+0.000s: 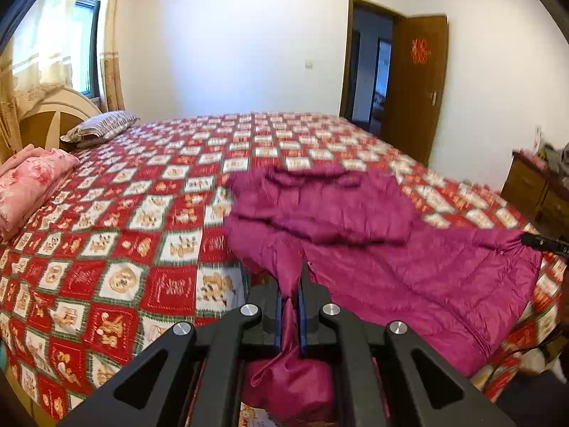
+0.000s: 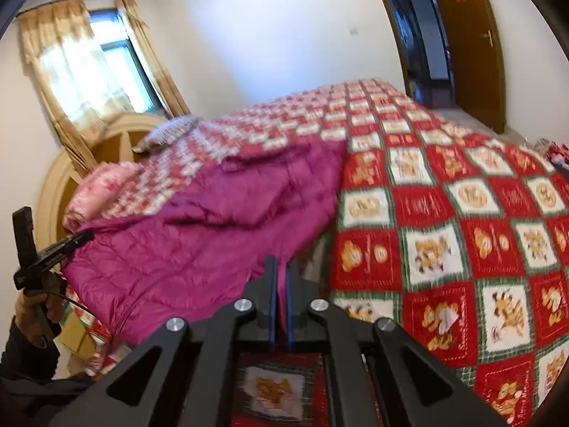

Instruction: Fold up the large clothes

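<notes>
A large magenta puffer jacket [image 1: 373, 249] lies spread on the bed, with a sleeve folded across its upper part. In the left wrist view my left gripper [image 1: 291, 281] is shut on a bunched corner of the jacket, and the fabric hangs down between the fingers. The right gripper's tip [image 1: 540, 242] shows at the jacket's right corner. In the right wrist view my right gripper [image 2: 282, 267] is shut on the near edge of the jacket [image 2: 199, 235]. The left gripper [image 2: 67, 243], held by a hand [image 2: 35, 313], grips the jacket's other corner. Both held corners are lifted off the quilt.
The bed carries a red and white checked quilt [image 1: 124, 249]. A folded pink blanket [image 1: 28, 185] and a striped pillow [image 1: 103, 124] lie by the headboard. An open brown door [image 1: 416, 82] stands beyond the bed, and a wooden cabinet [image 1: 533, 185] at the right.
</notes>
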Available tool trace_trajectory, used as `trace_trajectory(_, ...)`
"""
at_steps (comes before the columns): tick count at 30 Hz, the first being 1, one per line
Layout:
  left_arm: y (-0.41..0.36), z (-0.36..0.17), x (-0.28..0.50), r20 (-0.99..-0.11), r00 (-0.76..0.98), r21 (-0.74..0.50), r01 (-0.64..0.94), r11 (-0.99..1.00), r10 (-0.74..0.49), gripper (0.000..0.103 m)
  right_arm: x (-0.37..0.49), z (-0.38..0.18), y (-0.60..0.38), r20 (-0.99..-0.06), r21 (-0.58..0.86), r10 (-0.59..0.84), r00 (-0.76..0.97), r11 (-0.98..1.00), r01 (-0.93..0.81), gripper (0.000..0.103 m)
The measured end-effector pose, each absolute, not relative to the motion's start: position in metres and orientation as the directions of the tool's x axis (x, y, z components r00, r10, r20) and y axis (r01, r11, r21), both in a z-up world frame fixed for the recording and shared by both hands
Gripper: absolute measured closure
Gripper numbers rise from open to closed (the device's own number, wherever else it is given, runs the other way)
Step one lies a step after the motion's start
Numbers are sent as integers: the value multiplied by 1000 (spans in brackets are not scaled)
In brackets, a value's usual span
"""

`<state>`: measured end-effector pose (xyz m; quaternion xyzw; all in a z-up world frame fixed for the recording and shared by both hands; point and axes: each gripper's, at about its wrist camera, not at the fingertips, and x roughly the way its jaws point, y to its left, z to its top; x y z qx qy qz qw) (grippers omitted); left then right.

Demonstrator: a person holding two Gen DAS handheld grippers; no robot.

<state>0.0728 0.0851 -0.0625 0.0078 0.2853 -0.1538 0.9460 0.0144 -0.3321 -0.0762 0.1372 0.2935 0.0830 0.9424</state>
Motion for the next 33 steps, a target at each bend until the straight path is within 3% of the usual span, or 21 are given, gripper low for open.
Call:
trace_trajectory(5, 88, -29, 56, -474, 829, -83, 294, 952, -297, 97, 4, -41, -326, -450, 300, 249, 858, 947, -117, 97)
trace_trajectory(10, 80, -36, 85, -505, 823, -45, 277, 960, -261, 97, 31, -36, -326, -445, 286, 245, 861, 950, -122, 97)
trace_trajectory(20, 67, -45, 237, -516, 838, -5, 203, 979, -176, 97, 149, -8, -349, -434, 257, 138, 890, 966, -25, 98)
trace_trajectory(25, 63, -74, 309, -550, 829, -4, 117, 993, -100, 93, 214, -23, -362, -458, 245, 65, 887, 968, 55, 98)
trace_trajectory(31, 74, -108, 378, -625, 778, -62, 24, 998, -57, 80, 284, -58, -380, -517, 274, 33, 855, 953, 129, 98)
trace_trajectory(33, 75, -113, 387, -617, 787, -39, -23, 999, -6, 56, 302, -71, -381, -532, 273, 24, 846, 951, 145, 98)
